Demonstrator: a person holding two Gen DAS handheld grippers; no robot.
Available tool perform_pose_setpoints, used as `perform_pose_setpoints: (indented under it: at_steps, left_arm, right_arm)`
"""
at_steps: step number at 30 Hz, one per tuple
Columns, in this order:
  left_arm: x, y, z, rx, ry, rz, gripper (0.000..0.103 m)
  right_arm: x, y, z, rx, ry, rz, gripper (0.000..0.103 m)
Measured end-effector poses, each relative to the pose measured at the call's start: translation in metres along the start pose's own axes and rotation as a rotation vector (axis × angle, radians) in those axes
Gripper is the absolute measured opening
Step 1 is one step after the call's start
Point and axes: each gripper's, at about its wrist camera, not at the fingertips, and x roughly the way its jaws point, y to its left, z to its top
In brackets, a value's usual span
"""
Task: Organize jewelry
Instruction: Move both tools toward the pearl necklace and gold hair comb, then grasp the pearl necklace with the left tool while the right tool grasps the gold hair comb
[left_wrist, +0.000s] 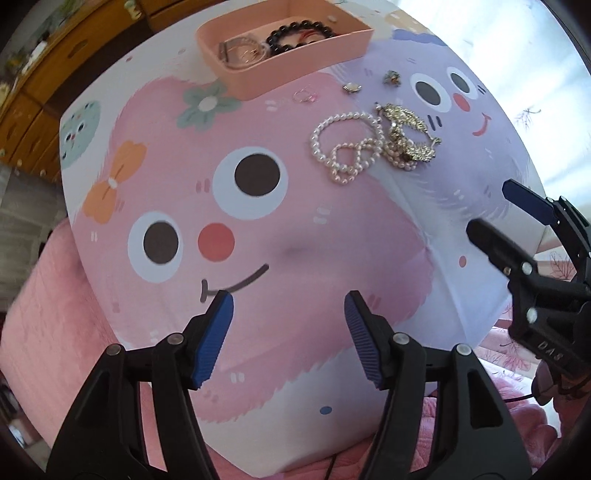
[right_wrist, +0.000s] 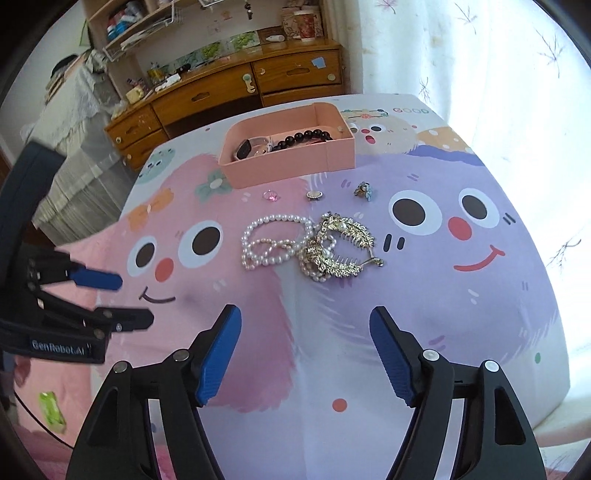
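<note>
The bench (right_wrist: 480, 295) has a big cartoon cloth with happy faces. Far ahead of both tools sits the pink box (right_wrist: 288, 162). A black bead bracelet (right_wrist: 303, 138) and a watch (right_wrist: 245, 149) lie inside it.

Closer, just ahead of the right tool (right_wrist: 304, 354), lies a heap: a pearl necklace (right_wrist: 273, 240) touching a gold hair comb (right_wrist: 343, 243). The pearls look soft and floppy and may slide, so pinching one strand at the loose left loop seems best. The comb looks stiff and pointy, and it may be tangled with the pearls.

Between the heap and the box lie three tiny pieces: a pink ring (right_wrist: 271, 195), a pearl ring (right_wrist: 314, 195) and a blue flower piece (right_wrist: 364, 190). They look light and slippery.

The left tool (left_wrist: 288, 339) is spread apart and holds nothing. The right tool is the same.
</note>
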Motion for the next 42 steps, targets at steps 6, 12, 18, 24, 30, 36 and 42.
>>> perform_pose_setpoints:
  at_steps: [6,12,18,24,30,36,42]
  left_arm:
    - [0.003,-0.007,0.018,0.052,-0.073,-0.056,0.06]
    - [0.024,-0.021,0.04,0.113,-0.164,-0.048,0.06]
    - [0.055,-0.028,0.064,0.133,-0.171,-0.078,0.06]
    - [0.065,-0.023,0.081,0.078,-0.222,-0.126,0.06]
    - [0.072,-0.005,0.1,-0.066,-0.238,-0.195,0.06]
    - [0.079,0.003,0.113,-0.135,-0.264,-0.167,0.057]
    - [0.081,-0.014,0.112,-0.059,-0.284,-0.015,0.039]
  right_arm:
    - [0.005,-0.01,0.002,-0.003,-0.032,0.004,0.083]
    - [0.025,-0.017,0.012,-0.059,-0.077,0.026,0.085]
    - [0.056,-0.019,0.021,-0.139,-0.098,0.025,0.085]
    - [0.087,-0.036,0.029,-0.117,-0.098,0.034,0.085]
    - [0.11,-0.048,0.038,-0.093,-0.088,0.052,0.085]
    - [0.124,-0.051,0.044,-0.053,-0.098,0.054,0.085]
    - [0.13,-0.049,0.046,-0.027,-0.11,0.032,0.082]
